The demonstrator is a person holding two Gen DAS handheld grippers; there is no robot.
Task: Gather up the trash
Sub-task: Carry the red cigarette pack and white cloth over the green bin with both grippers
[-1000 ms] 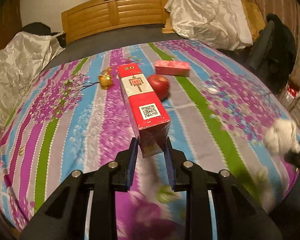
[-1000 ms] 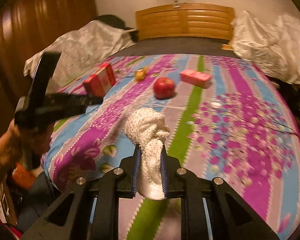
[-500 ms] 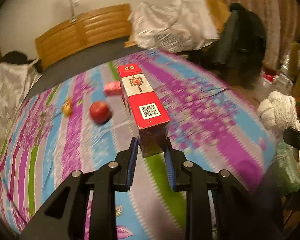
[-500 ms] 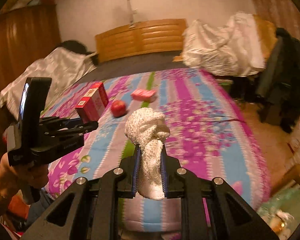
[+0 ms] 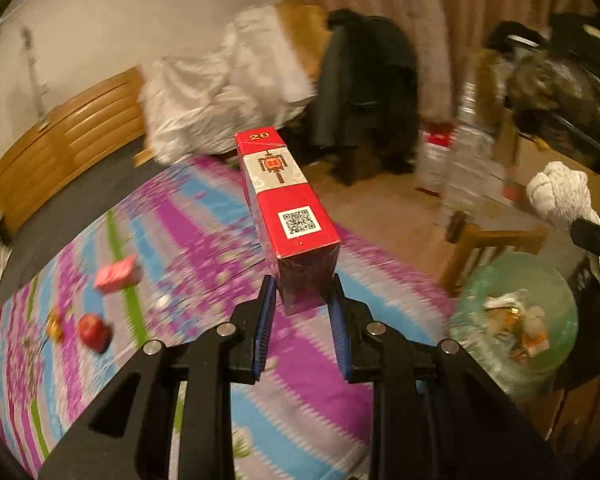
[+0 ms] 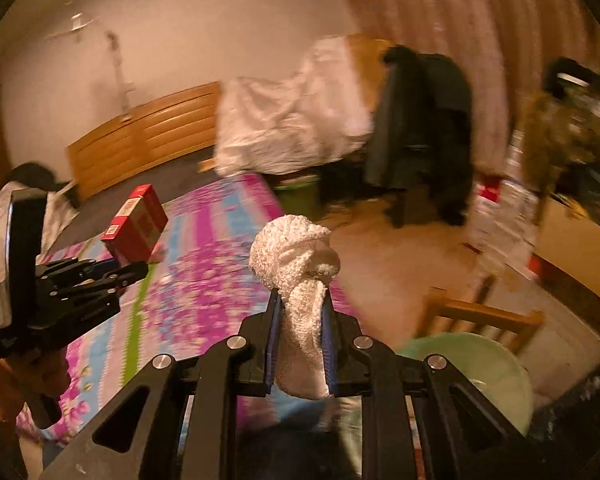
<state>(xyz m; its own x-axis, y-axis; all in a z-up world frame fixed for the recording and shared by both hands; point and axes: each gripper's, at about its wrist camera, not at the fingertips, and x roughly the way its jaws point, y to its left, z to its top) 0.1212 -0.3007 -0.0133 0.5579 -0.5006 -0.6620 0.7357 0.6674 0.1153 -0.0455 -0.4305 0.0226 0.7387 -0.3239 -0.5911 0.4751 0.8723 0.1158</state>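
beside the bed, step in hand: both grippers are carrying trash off the striped bedspread point(image 5: 204, 240) toward the green bin point(image 5: 540, 280) on the floor; judging by the loads, this is the carry-to-bin step.
next move, as a judgement: each load is needing to be brought over the bin's mouth, then the jaws spread so it is dropping inside; the bin is sitting low at the right of both views, just beside a wooden stool point(image 5: 496, 240), so the approach is calling for clearance there.
bin: translucent green, already holding crumpled wrappers.
red carton point(image 5: 288, 216): long box, red with a white band, a lantern emblem and a qr label; it is sticking forward and up, gripped at its near end, hanging over the bed's edge.
left gripper point(image 5: 303, 312): clamping the carton between its blue pads.
white wad point(image 6: 300, 280): knobbly, towel-like paper, bunched at the top.
right gripper point(image 6: 300, 344): pinching the wad's lower part, above the bin's rim.
left on the bedspread: pink packet point(image 5: 118, 276), apple point(image 5: 95, 332), small gold item point(image 5: 55, 326).
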